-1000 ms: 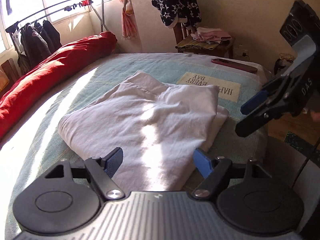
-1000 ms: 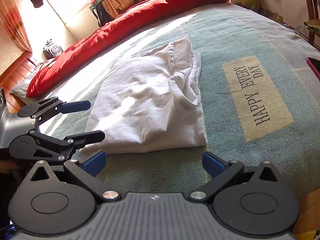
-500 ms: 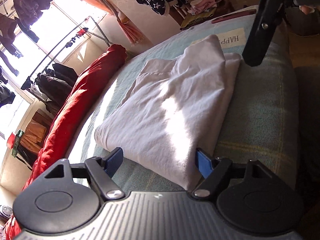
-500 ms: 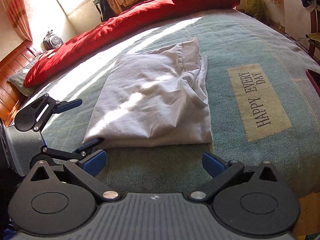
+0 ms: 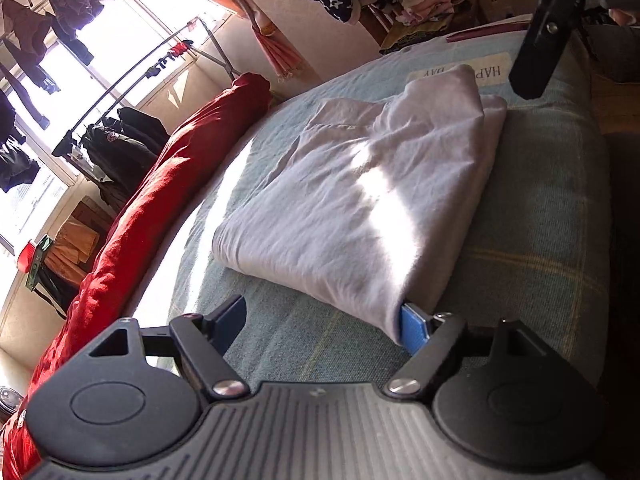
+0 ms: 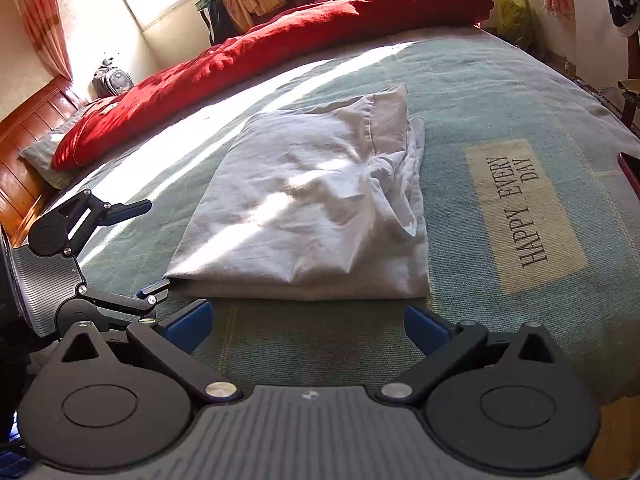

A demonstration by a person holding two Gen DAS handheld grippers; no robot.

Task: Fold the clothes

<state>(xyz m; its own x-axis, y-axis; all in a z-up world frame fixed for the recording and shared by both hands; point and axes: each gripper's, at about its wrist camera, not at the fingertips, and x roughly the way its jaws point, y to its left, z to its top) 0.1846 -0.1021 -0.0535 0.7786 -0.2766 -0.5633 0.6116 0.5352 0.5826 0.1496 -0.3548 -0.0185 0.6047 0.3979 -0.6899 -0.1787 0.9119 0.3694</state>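
**A:** Left wrist view first. Where does the garment lie?

**B:** The white garment (image 5: 360,200) lies on the green bedspread (image 5: 540,240), folded into a rough rectangle of several layers. The left gripper (image 5: 324,326) is spread wide. One blue pad sits right at the near corner, apparently slipped under the fabric edge; the other stands well apart over bare bedspread. It has hold of nothing.

**A:** And the risk there?

**B:** If those jaws close from this stance, I think they may catch only the top layer or two. Lifting that would peel the stack open. The far end is already looser, with layers stepped and not flush.

**A:** Right wrist view?

**B:** The right gripper (image 6: 308,326) is also wide open and empty, poised short of the near edge of the garment, with a strip of bedspread between. The left tool's lower finger shows at the garment's near left corner.

**A:** Trouble from that side?

**B:** The right side of the fold is bunched and wrinkled. Pulling one corner alone could drag the whole pile across the bedspread or skew it. The dark red phone (image 6: 630,168) lies near the bed's edge, beyond the "HAPPY EVERY DAY" patch (image 6: 524,208); a sweeping move could nudge it off.
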